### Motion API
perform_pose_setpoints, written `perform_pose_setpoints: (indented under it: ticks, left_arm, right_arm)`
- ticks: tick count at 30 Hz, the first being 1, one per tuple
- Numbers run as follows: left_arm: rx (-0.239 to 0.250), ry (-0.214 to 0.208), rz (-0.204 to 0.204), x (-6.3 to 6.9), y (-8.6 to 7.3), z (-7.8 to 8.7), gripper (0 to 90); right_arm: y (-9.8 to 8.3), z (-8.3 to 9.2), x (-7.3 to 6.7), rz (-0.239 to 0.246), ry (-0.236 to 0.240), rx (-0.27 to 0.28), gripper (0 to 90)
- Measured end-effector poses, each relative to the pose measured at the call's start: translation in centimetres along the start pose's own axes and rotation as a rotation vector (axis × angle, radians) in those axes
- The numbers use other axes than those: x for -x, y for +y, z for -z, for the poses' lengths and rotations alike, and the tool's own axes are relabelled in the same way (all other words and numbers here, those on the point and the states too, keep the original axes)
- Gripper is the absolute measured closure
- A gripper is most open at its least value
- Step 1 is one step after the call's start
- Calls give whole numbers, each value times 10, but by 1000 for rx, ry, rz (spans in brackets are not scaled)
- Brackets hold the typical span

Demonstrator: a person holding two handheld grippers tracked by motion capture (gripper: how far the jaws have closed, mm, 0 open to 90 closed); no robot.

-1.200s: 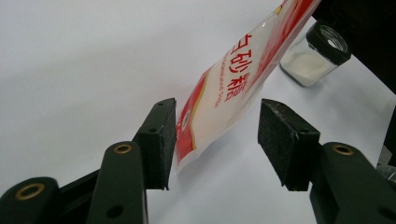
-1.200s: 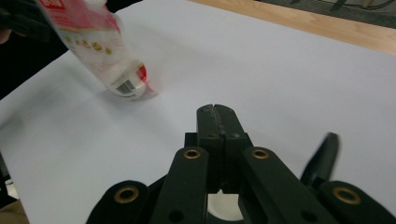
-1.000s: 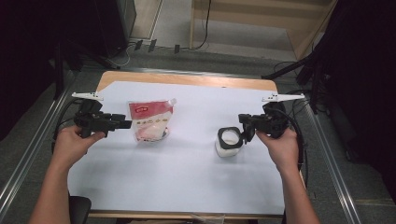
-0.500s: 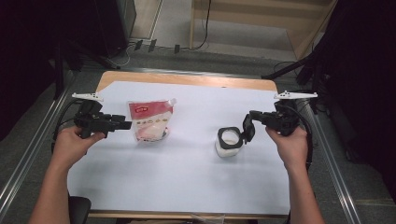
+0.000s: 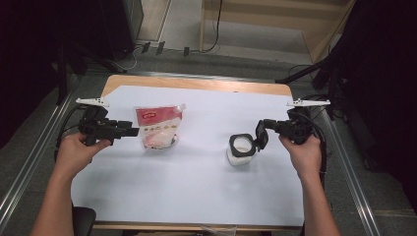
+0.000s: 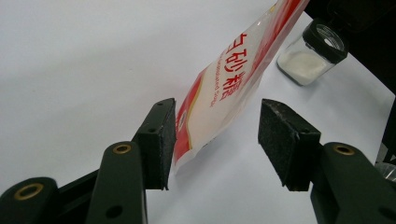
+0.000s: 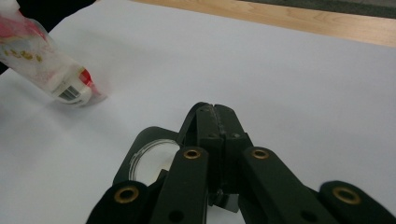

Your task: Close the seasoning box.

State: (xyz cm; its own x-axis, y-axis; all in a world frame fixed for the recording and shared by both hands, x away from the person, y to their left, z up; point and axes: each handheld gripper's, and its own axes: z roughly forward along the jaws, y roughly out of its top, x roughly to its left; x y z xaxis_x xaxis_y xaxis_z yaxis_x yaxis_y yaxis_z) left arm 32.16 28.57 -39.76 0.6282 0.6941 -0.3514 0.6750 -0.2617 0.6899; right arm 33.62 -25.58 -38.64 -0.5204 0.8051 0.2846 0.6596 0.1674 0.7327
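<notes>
The sugar pouch (image 5: 157, 127) is a soft plastic bag, red across its top with a white label band and red printed characters, clear lower down where white sugar shows; it has a small corner spout and lies on the left part of the white table sheet (image 5: 196, 187). In the left gripper view the pouch (image 6: 224, 93) slants between the two black jaws, its bottom corner against the left pad while the right pad stands clear of it, so the left gripper (image 5: 129, 132) is part-open and presses on nothing. To the right sits a small glass jar (image 5: 241, 150) holding white granules, with a black flip lid (image 5: 260, 137) standing up from its rim. The right gripper (image 5: 260, 135) is at that lid; in its own view the right gripper (image 7: 215, 112) has its jaws fully together, with the lid's edge beside the tips, and whether it is pinched cannot be told. Pouch and jar stand well apart, with bare sheet between them.
</notes>
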Motion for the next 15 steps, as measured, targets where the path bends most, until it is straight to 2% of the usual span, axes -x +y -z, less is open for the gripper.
perform_pose_setpoints:
  ticks: [15]
  left_arm:
    - [3,2,1,-1,0,-1,475]
  right_arm:
    - [-4,-16,-11,19,44,-44,900]
